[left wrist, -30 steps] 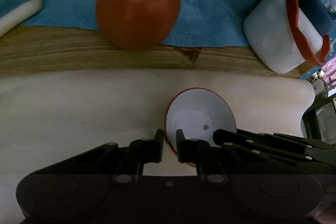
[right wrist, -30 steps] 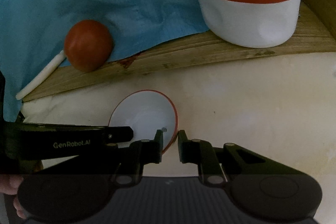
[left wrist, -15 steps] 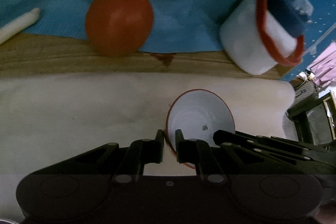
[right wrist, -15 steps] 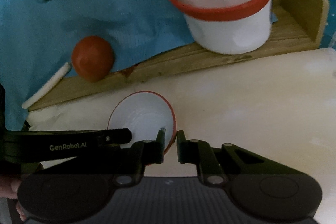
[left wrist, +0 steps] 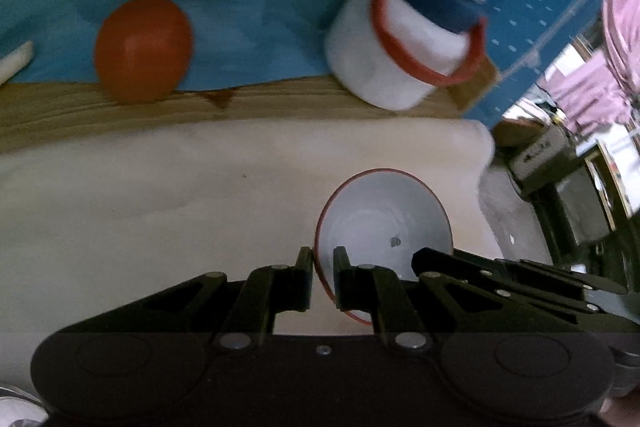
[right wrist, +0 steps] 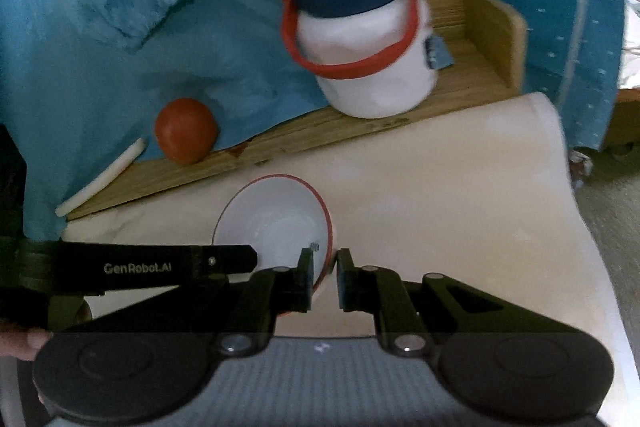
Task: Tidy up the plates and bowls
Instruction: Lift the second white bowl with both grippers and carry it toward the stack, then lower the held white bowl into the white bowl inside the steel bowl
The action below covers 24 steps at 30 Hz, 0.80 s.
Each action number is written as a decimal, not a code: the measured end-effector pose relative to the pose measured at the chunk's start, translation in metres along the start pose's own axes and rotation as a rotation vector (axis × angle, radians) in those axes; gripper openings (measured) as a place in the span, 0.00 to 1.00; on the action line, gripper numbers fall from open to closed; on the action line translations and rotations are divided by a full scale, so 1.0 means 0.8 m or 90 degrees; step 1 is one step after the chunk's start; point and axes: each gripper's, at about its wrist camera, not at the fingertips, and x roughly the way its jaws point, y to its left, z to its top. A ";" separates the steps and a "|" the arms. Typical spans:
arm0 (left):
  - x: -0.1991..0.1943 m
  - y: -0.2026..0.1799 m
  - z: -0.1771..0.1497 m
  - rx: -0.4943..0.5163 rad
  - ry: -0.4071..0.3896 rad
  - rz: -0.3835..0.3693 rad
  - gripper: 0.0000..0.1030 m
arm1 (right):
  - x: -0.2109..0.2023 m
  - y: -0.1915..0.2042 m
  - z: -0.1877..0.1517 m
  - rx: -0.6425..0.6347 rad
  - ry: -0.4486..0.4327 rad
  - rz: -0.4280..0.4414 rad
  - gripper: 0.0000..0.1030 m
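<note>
A small white bowl with a red rim [left wrist: 384, 219] [right wrist: 276, 219] hangs above the cream table top, gripped from both sides. My left gripper [left wrist: 322, 267] is shut on its left rim. My right gripper [right wrist: 324, 269] is shut on its right rim. The right gripper's black fingers [left wrist: 500, 279] reach in from the right in the left wrist view. In the right wrist view the left gripper's finger [right wrist: 160, 265] crosses in from the left.
A wooden tray [right wrist: 360, 123] at the back holds a red ball [left wrist: 144, 49] [right wrist: 186, 135], a white jar with blue lid and red handle [left wrist: 404, 47] [right wrist: 368, 43], and a white stick [right wrist: 100, 183]. Blue cloth [right wrist: 120, 7] lies behind. The table edge [right wrist: 568, 187] drops off at right.
Both grippers have risen and drawn back with the bowl between them. The ball, jar and tray now look smaller and farther away, and more of the room at the right shows.
</note>
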 end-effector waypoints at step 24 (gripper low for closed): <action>0.012 -0.078 -0.067 0.143 0.091 -0.052 0.10 | -0.081 -0.037 -0.099 0.104 0.034 -0.045 0.15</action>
